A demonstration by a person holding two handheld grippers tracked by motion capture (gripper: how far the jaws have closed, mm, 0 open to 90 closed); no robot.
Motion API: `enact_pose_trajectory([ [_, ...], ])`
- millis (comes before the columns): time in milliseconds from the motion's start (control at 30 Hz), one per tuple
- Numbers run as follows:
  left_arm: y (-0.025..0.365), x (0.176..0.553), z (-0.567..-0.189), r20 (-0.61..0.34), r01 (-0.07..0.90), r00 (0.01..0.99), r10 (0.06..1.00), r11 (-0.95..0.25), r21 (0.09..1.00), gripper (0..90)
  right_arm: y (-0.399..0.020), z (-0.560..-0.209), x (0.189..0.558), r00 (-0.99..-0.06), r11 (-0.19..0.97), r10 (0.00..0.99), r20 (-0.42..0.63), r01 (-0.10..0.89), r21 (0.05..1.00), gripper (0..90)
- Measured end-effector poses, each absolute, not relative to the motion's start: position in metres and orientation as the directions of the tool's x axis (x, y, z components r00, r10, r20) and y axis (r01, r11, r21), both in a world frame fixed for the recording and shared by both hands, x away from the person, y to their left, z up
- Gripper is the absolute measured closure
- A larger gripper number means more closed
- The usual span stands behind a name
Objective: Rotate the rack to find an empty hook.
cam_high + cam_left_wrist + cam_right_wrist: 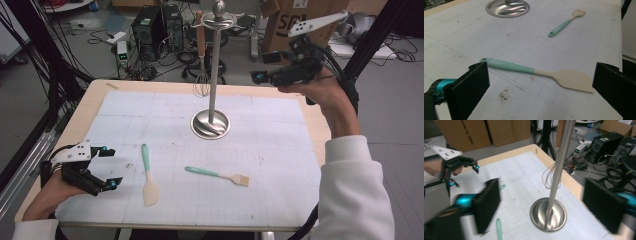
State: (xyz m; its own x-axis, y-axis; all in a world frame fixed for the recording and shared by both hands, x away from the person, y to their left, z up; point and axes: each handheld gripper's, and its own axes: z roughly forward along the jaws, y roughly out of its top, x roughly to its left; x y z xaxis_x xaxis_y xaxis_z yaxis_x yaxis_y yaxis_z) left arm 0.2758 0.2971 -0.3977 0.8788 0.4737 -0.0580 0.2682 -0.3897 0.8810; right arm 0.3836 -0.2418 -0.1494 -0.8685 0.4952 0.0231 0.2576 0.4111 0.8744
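- Near the far edge of the tabletop (95, 97), at its middle: steel utensil stand (211, 123), round base flat on the white gridded mat (280, 165), pole upright.
- On the top rack of the stand: whisk (201, 60) with wooden handle, hanging with the wires down, just beside the pole.
- Above the far right corner of the tabletop: right gripper (256, 77), held in the air by the right hand (327, 95), pointing towards the stand; jaws apart, nothing between the pads; pole and base seen between the two jaws in the right gripper view, not touched.
- At the near left corner of the tabletop: left gripper (110, 167), low over the mat, held by the left hand (47, 192); jaws wide apart, nothing clamped.
- Just in front of the left gripper, towards the near edge: spatula (536, 72) with mint green handle and cream blade, flat on the mat, blade towards the near edge; seen between the open jaws in the left gripper view, apart from both pads.
- Towards the middle of the near edge, to the right of the spatula: pastry brush (217, 175) with mint green handle, flat on the mat, bristles pointing to the right edge, well apart from both grippers.
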Motion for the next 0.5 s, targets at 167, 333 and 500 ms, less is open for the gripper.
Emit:
enact_pose_trajectory([
  [167,0.299,0.276,-0.397,-0.061,0.268,0.877,0.477,-0.38,0.885,1.6,-0.256,-0.163,0.366,-0.87,0.401,0.492,0.017,0.244,0.883,0.0],
  [333,0.299,0.275,-0.396,-0.06,0.267,0.876,0.479,-0.378,0.886,1.6,-0.269,-0.177,0.349,-0.875,0.395,0.485,-0.004,0.215,0.893,0.0],
  [500,0.3,0.275,-0.396,-0.055,0.262,0.877,0.478,-0.379,0.888,1.6,-0.28,-0.195,0.335,-0.869,0.396,0.494,-0.017,0.208,0.894,0.0],
])
